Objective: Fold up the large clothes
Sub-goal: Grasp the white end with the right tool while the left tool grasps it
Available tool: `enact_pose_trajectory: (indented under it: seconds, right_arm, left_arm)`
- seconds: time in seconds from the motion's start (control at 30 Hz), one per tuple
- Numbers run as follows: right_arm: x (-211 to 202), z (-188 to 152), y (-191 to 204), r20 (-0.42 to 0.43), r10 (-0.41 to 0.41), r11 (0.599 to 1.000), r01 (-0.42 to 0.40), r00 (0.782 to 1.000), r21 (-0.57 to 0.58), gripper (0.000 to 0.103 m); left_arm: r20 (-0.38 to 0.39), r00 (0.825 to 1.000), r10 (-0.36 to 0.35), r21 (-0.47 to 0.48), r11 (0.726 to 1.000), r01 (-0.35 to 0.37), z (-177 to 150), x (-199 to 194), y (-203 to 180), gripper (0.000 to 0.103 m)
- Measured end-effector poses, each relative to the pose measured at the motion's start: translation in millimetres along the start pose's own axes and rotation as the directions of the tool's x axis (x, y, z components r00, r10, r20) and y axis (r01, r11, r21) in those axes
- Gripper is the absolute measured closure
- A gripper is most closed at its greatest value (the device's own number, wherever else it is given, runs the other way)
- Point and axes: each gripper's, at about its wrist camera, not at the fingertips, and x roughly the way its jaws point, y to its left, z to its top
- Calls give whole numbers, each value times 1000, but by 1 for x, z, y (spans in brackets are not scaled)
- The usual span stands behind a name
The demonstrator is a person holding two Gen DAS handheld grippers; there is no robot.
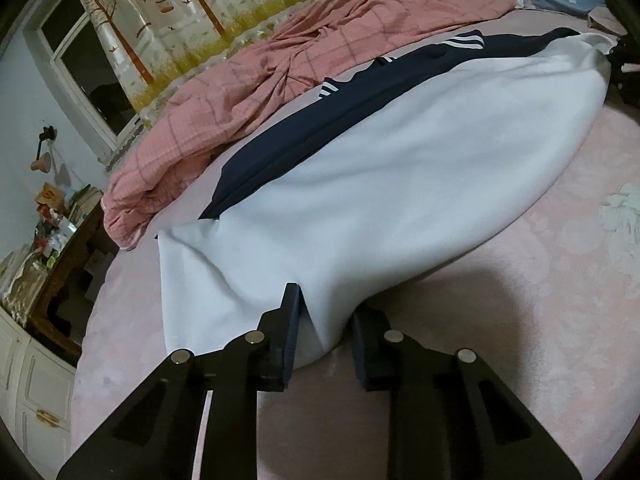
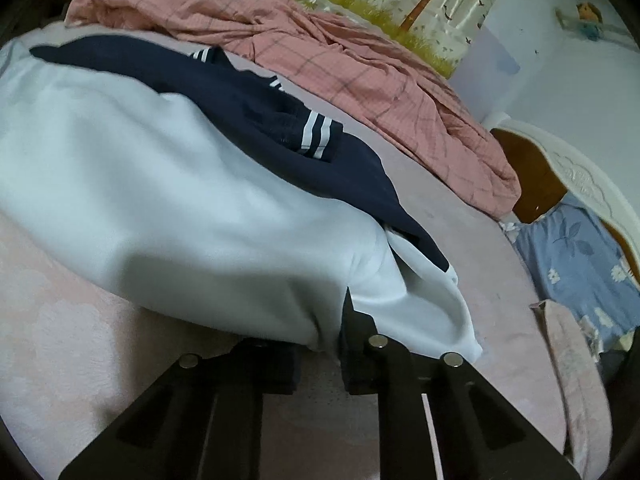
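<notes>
A large white and navy garment [image 1: 380, 184] with white sleeve stripes lies on the pink bed sheet [image 1: 540, 300]. My left gripper [image 1: 326, 320] is shut on a bunched fold of its white edge, which is raised off the sheet. In the right wrist view the same garment [image 2: 160, 184] spreads to the left, navy part [image 2: 280, 152] on the far side. My right gripper [image 2: 320, 340] is shut on the white edge near a corner; the cloth drapes over its left finger and hides it.
A crumpled pink checked quilt [image 1: 280, 64] lies along the far side of the bed, also in the right wrist view [image 2: 340, 60]. A blue floral pillow [image 2: 580, 264] and headboard [image 2: 560, 168] are at the right. A cluttered wooden desk [image 1: 52, 248] stands left of the bed.
</notes>
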Motion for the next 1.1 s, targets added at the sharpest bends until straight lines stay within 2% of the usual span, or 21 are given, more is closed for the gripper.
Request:
enact_pose_trajectory:
  seconds: [0.17, 0.33, 0.4, 0.53, 0.73, 0.83, 0.97, 1.1]
  right_arm:
    - [-15, -3, -25, 62, 112, 985, -119, 992, 127, 92]
    - [-42, -13, -36, 103, 200, 954, -217, 974, 206, 92]
    - [-59, -21, -37, 125, 200, 953, -223, 972, 207, 92]
    - [-96, -42, -31, 161, 145, 960, -178, 976, 215, 92]
    - [-135, -83, -33, 194, 203, 922, -254, 960, 292, 92]
    - [-150, -97, -31, 204, 200, 922, -255, 958, 292, 92]
    - [-154, -95, -36, 214, 210, 917, -269, 954, 296, 92]
    - [-155, -59, -52, 234, 220, 916, -283, 947, 283, 92]
  left_arm:
    - [41, 999, 34, -35, 999, -33, 0, -14, 6, 90]
    - [96, 994, -44, -197, 978, 62, -8, -51, 37, 91]
    - [118, 991, -60, -215, 973, 84, -16, -68, 39, 91]
    - [154, 986, -65, -248, 963, 102, -35, -101, 34, 91]
    - [192, 979, -64, -296, 948, 120, -62, -141, 32, 91]
    - [192, 979, -68, -294, 948, 124, -70, -152, 28, 91]
    - [196, 979, -52, -301, 947, 110, -63, -155, 32, 91]
    - [191, 980, -52, -335, 935, 115, -27, -150, 52, 91]
